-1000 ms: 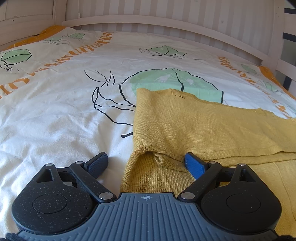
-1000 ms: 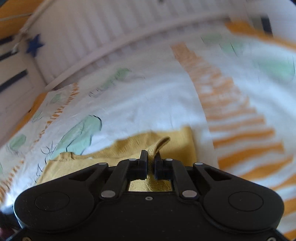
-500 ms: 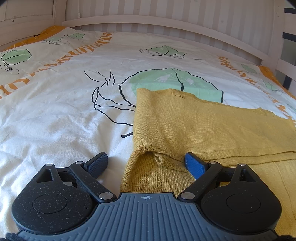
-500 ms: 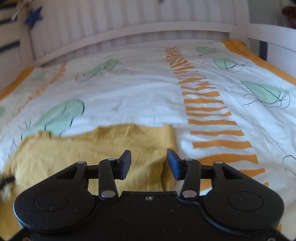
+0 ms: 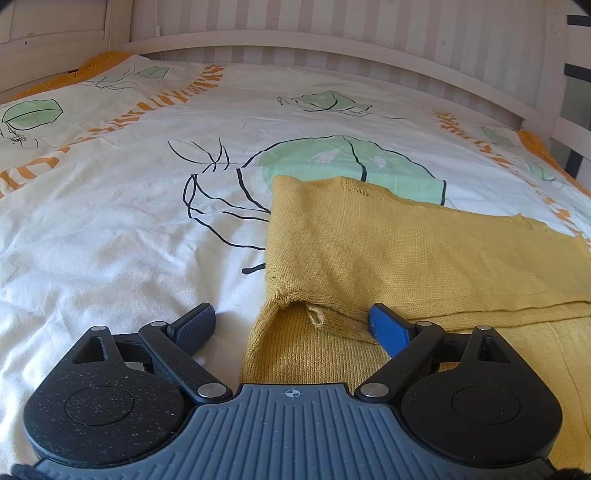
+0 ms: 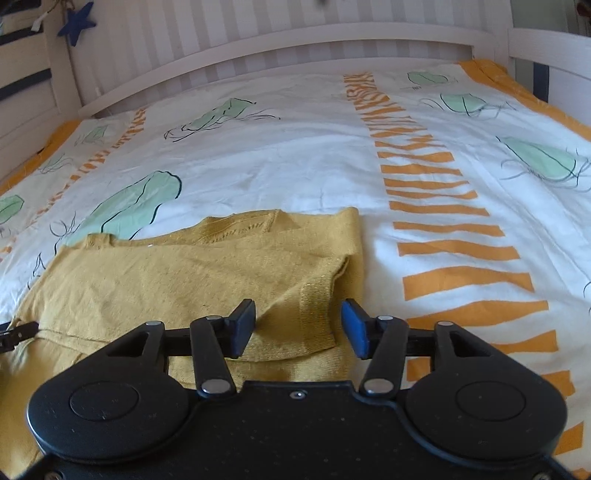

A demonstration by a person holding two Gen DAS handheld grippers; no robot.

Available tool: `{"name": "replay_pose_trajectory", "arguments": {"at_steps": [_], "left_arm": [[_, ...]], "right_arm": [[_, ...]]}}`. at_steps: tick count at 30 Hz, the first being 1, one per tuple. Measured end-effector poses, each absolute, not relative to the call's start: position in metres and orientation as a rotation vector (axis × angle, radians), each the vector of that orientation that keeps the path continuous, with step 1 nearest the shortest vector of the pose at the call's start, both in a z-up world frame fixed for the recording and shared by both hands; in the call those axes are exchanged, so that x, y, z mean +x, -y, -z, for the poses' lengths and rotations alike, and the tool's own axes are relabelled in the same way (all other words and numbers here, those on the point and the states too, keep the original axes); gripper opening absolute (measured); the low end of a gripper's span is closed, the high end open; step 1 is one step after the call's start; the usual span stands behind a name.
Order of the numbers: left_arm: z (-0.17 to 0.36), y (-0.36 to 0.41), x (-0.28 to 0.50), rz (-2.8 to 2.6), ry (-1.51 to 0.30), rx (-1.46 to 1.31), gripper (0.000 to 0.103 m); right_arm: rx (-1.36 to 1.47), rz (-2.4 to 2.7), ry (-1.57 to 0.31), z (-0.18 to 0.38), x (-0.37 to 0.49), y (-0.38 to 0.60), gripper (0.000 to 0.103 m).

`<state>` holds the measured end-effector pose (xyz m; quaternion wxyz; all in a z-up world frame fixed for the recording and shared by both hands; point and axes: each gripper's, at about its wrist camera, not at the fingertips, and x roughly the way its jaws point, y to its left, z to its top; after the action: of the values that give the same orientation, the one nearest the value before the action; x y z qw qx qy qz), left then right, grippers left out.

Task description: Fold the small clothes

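Observation:
A mustard-yellow knitted garment (image 5: 406, 258) lies flat on the bed, its far part folded over the near part. My left gripper (image 5: 291, 325) is open and empty, low over the garment's left corner, one finger over the sheet and one over the knit. In the right wrist view the garment (image 6: 184, 273) fills the lower left, with a folded sleeve cuff (image 6: 314, 317) lying between the fingers. My right gripper (image 6: 297, 325) is open and holds nothing, just above that cuff at the garment's right edge.
The garment rests on a white duvet (image 5: 110, 229) printed with green leaves and orange stripes (image 6: 443, 236). A white slatted bed rail (image 5: 332, 40) runs along the far side and the right side (image 6: 546, 55). A blue star (image 6: 75, 22) hangs at the top left.
My right gripper was shut on the garment's cuff; it has opened, laid the cuff down flat and now hovers open above it. My left gripper has not moved.

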<state>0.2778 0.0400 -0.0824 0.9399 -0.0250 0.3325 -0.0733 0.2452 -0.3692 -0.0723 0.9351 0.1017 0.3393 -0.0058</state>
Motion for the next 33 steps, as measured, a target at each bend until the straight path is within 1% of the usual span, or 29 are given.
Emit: {"name": "replay_pose_trajectory", "arguments": {"at_steps": [2, 3, 6, 8, 9, 10, 12, 13, 14, 15, 16, 17, 18, 19, 21, 24, 26, 30, 33], "left_arm": [[0.082, -0.04, 0.278, 0.15, -0.679, -0.053, 0.091], [0.082, -0.04, 0.278, 0.15, -0.678, -0.052, 0.091], [0.083, -0.04, 0.278, 0.15, -0.678, -0.051, 0.091], [0.082, -0.04, 0.278, 0.15, -0.678, -0.052, 0.091], [0.083, -0.04, 0.278, 0.15, -0.678, -0.052, 0.091], [0.083, -0.04, 0.278, 0.149, -0.678, -0.051, 0.091], [0.083, -0.04, 0.278, 0.149, -0.678, -0.052, 0.091], [0.083, -0.04, 0.278, 0.15, -0.678, -0.052, 0.091], [0.083, -0.04, 0.278, 0.15, -0.679, -0.052, 0.091], [0.083, -0.04, 0.278, 0.149, -0.679, -0.051, 0.091], [0.083, -0.04, 0.278, 0.149, -0.68, -0.05, 0.091], [0.083, -0.04, 0.278, 0.148, -0.681, -0.048, 0.091], [0.082, -0.039, 0.278, 0.148, -0.682, -0.045, 0.091], [0.081, -0.039, 0.278, 0.147, -0.685, -0.041, 0.091], [0.078, -0.038, 0.279, 0.148, -0.701, -0.035, 0.091], [0.072, -0.039, 0.28, 0.155, -0.733, -0.027, 0.091], [0.067, -0.039, 0.275, 0.162, -0.758, -0.009, 0.091], [0.061, -0.043, 0.245, 0.182, -0.794, 0.043, 0.091], [0.06, -0.056, 0.217, 0.192, -0.832, 0.037, 0.091]], "right_arm": [[0.227, -0.001, -0.721, 0.076, 0.247, 0.372, 0.059], [0.222, -0.005, -0.733, 0.077, 0.247, 0.372, 0.057], [0.139, 0.049, -0.76, 0.074, 0.245, 0.368, 0.03], [0.147, 0.076, -0.777, 0.071, 0.244, 0.371, 0.027], [0.152, 0.1, -0.784, 0.07, 0.243, 0.373, 0.029], [0.148, 0.123, -0.791, 0.069, 0.242, 0.374, 0.034], [0.154, 0.153, -0.788, 0.067, 0.239, 0.378, 0.039], [0.171, 0.157, -0.783, 0.066, 0.237, 0.379, 0.043], [0.194, 0.157, -0.774, 0.064, 0.234, 0.381, 0.043], [0.218, 0.153, -0.758, 0.061, 0.229, 0.382, 0.048], [0.238, 0.147, -0.742, 0.059, 0.223, 0.381, 0.056], [0.252, 0.139, -0.729, 0.056, 0.216, 0.379, 0.061], [0.261, 0.129, -0.721, 0.054, 0.209, 0.376, 0.07], [0.267, 0.114, -0.719, 0.053, 0.202, 0.373, 0.074], [0.271, 0.089, -0.723, 0.051, 0.185, 0.365, 0.077], [0.276, 0.066, -0.722, 0.048, 0.158, 0.357, 0.084], [0.266, 0.06, -0.717, 0.046, 0.141, 0.351, 0.086], [0.227, 0.054, -0.712, 0.041, 0.111, 0.343, 0.092], [0.232, 0.048, -0.718, 0.042, 0.089, 0.341, 0.093]]}}
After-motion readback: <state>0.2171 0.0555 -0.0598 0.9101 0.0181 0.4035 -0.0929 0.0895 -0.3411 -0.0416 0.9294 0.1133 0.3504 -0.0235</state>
